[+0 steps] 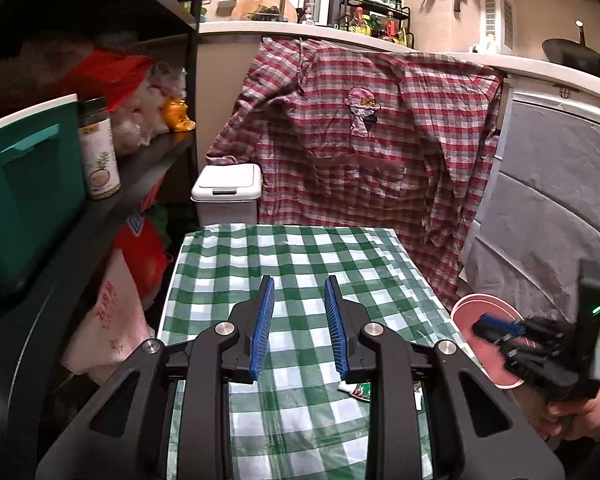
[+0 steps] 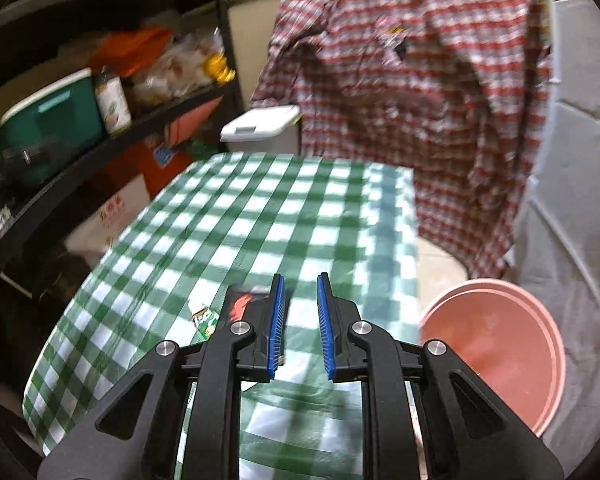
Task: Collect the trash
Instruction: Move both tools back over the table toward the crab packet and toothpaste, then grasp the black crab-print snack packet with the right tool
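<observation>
My left gripper is open and empty above the green checked tablecloth. A small green and white wrapper lies on the cloth, partly hidden under its right finger. My right gripper is open and empty over the near part of the cloth; it also shows in the left wrist view over the pink bucket. In the right wrist view, a green and white wrapper and a black and red wrapper lie just left of its left finger. The pink bucket stands to the right of the table.
A white lidded bin stands behind the table's far edge. A red plaid shirt hangs from the counter behind. A dark shelf unit with a teal box and a canister runs along the left. Grey fabric covers the right.
</observation>
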`<state>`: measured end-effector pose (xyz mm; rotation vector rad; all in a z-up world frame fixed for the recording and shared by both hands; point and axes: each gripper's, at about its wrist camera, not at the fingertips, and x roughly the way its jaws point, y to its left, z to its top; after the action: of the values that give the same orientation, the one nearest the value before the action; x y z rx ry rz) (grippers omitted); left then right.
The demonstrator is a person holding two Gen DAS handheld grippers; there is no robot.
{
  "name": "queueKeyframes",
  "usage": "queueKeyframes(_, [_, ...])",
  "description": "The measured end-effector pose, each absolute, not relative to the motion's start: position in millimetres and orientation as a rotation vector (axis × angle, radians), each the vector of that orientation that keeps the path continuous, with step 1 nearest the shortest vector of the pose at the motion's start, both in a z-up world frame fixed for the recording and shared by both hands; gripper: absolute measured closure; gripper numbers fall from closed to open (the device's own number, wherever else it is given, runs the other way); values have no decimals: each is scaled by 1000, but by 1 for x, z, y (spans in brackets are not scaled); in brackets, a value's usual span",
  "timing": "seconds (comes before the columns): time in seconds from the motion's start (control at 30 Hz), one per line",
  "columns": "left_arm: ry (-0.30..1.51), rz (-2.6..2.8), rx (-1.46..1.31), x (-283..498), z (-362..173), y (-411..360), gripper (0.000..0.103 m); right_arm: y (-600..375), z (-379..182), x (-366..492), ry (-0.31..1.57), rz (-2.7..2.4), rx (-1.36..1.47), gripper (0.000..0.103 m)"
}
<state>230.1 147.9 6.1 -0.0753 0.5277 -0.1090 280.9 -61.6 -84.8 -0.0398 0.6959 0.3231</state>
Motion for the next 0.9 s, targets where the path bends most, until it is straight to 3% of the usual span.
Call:
queueKeyframes(0.2, [529,-102,-91,230,4,161,77,-30,-123,300,810,366,-71,80])
queueKeyframes(0.27, [532,-100,-98,232,3,165,77,-20,-136,306,857,381,-87,62])
queueKeyframes(0.57, [535,-99,-113,233,0,167,77,-2,-171,324,947,375,-111,42])
queueKeyframes(0.73, [547,-114,-107,238,-4,163,77,0,-171,325,953,380,-124,44])
queueKeyframes(0.9, [562,-125,-95,244,-10,155,77,0,-169,323,936,376,-157,64])
